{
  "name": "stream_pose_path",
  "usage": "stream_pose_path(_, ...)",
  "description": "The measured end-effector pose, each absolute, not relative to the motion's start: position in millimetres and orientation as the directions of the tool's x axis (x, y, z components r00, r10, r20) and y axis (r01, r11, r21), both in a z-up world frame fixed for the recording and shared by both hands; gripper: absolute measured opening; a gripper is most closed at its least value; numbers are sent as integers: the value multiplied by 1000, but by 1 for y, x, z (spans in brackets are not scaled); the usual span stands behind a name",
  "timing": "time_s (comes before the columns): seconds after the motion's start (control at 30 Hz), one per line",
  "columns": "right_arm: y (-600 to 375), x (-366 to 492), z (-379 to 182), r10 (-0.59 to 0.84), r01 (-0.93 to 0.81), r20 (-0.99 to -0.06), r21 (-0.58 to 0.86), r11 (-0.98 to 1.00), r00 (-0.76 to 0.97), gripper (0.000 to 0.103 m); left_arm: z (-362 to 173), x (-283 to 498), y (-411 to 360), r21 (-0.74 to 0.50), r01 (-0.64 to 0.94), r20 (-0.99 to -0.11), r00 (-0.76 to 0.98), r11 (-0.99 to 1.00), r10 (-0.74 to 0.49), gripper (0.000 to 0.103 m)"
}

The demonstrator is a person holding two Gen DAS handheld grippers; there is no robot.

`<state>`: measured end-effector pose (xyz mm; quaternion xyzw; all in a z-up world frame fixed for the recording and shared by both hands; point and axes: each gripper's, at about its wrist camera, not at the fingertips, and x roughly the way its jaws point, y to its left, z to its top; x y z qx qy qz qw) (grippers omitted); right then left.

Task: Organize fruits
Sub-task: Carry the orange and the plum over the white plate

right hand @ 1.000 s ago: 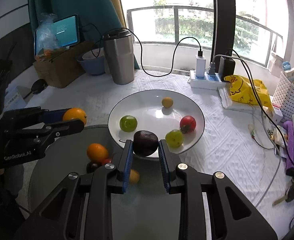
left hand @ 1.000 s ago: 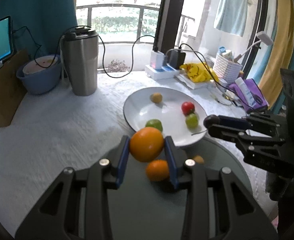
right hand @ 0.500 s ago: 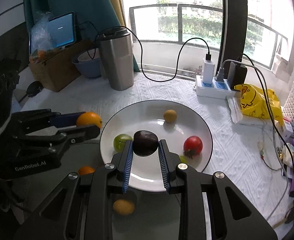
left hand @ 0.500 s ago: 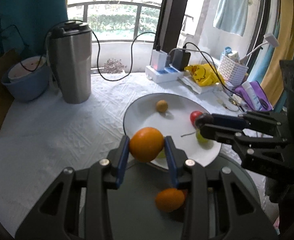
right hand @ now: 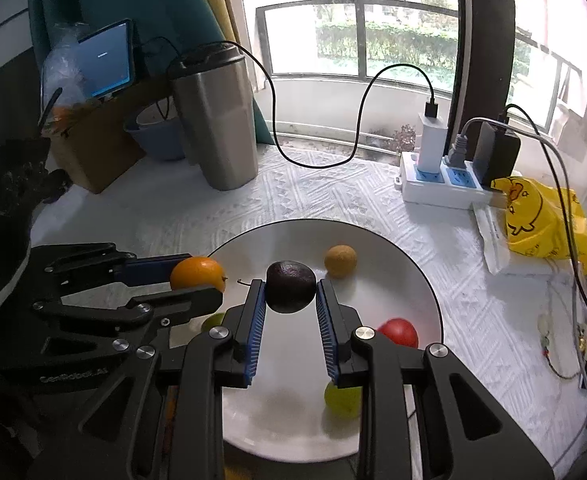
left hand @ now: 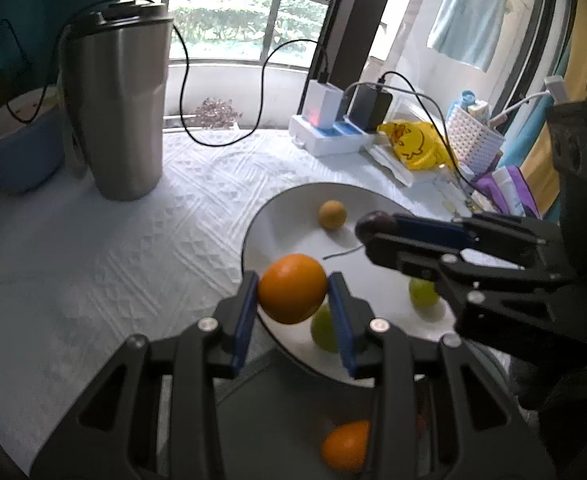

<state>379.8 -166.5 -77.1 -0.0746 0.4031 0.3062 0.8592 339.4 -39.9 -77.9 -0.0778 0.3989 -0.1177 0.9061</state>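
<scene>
Two handheld claws hover over a white plate (right hand: 409, 276) on a surface covered with a pale patterned cloth (right hand: 301, 196). The left claw (left hand: 293, 292) grips a large orange (left hand: 292, 288) between its blue pads, just above the plate's near-left rim. The right claw (right hand: 289, 292) is clamped on a dark, nearly black avocado (right hand: 290, 286), held above the middle of the plate (neither fruit touches the plate). Lying on the plate are a small tan-yellow fruit (right hand: 340, 261) toward the far side, a red tomato (right hand: 398, 332) at the right edge, and two green fruits, one near the left rim (right hand: 212, 321) and one near the front (right hand: 341, 398). In the left wrist view, another orange fruit (left hand: 345, 446) sits below the claw on a dark round tray (left hand: 277, 408). Behind the plate stand a steel tumbler (right hand: 215, 120), a blue bowl (right hand: 155, 134) and a white power strip (right hand: 437, 184).
</scene>
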Motion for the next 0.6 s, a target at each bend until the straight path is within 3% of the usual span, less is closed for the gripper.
stream_pose_path(0.6, -145, 406, -98, 425, -565, -791, 124, 816, 440, 28, -76, 346, -34, -245, 140, -702, 657, 959, -275, 38)
